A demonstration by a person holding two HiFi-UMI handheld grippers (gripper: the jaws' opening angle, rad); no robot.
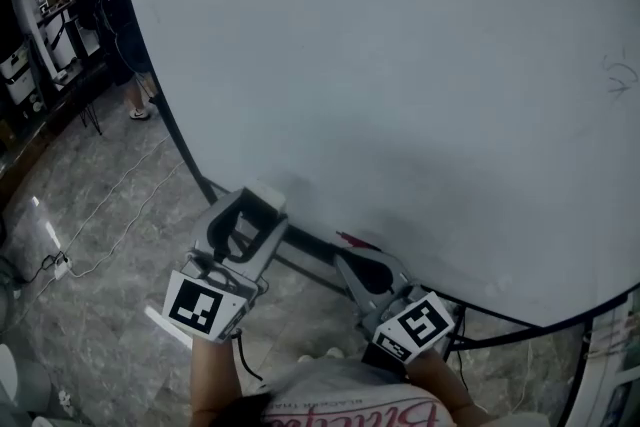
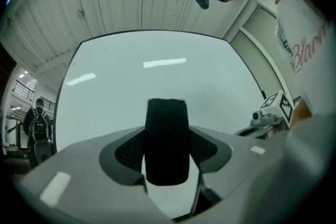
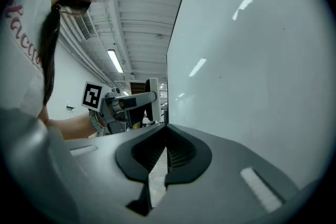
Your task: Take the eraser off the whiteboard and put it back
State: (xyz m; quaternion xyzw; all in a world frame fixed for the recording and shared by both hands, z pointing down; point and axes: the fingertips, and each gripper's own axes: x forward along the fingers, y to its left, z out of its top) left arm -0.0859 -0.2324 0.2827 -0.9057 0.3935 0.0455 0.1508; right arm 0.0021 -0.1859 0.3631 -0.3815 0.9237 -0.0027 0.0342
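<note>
The eraser (image 2: 167, 144) shows as a black felt block standing upright between my left jaws, which are shut on its sides. In the head view the left gripper (image 1: 258, 212) holds the eraser's pale back (image 1: 268, 196) just in front of the whiteboard (image 1: 400, 65), near its lower left edge; whether the felt touches the board I cannot tell. My right gripper (image 1: 352, 260) is shut and holds nothing, and it sits low by the board's bottom rail (image 1: 310, 245). In the right gripper view its jaw tips (image 3: 164, 140) meet, with the left gripper (image 3: 126, 102) off to the left.
A person (image 1: 110, 5) stands on the stone floor beyond the board's left edge. Cables (image 1: 110, 215) trail across the floor at left. A small red thing (image 1: 352, 239) lies on the bottom rail. Faint pen marks (image 1: 620, 75) sit at the board's right.
</note>
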